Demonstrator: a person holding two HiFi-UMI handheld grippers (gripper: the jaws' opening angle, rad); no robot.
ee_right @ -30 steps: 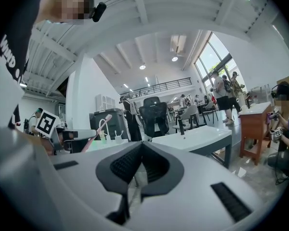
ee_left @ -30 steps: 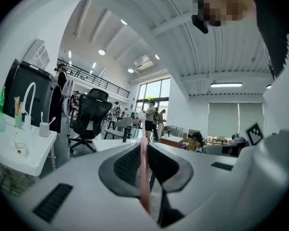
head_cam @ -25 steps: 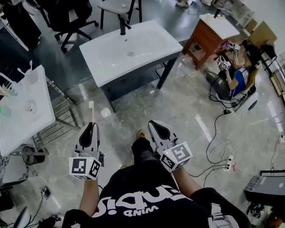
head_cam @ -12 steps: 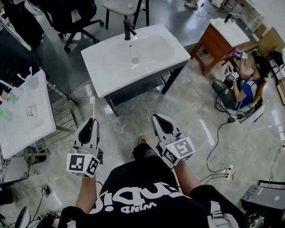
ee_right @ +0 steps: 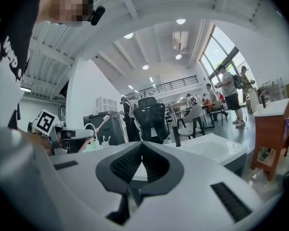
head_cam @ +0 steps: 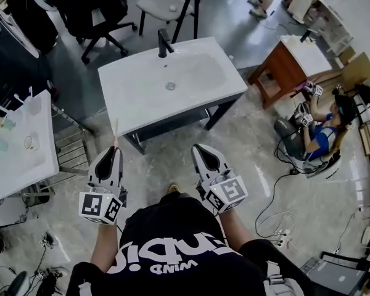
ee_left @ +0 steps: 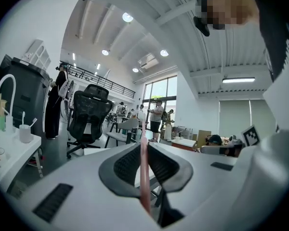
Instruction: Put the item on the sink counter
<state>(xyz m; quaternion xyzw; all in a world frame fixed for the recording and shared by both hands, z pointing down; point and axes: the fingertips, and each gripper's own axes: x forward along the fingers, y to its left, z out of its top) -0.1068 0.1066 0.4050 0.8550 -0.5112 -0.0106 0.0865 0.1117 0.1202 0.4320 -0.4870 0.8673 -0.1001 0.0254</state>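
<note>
Toothbrush (head_cam: 116,132) is sitting clamped by its handle in the left gripper (head_cam: 111,152), head pointing forward, just short of the sink counter's (head_cam: 120,103) near edge, likely held so for laying it flat. Right gripper (head_cam: 198,148) is hanging closed, empty.

The glossy marble floor (head_cam: 246,147) carries loose cables (head_cam: 282,232). A black office chair (head_cam: 98,5), a pale chair (head_cam: 163,6) and a wooden cabinet (head_cam: 280,76) stand about. Tall windows (ee_left: 159,89) and ceiling lights (ee_left: 127,17) brighten the room.

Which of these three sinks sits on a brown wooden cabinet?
The small sink at the far right; the middle sink stands on a dark frame, the left sink on a metal rack.
</note>
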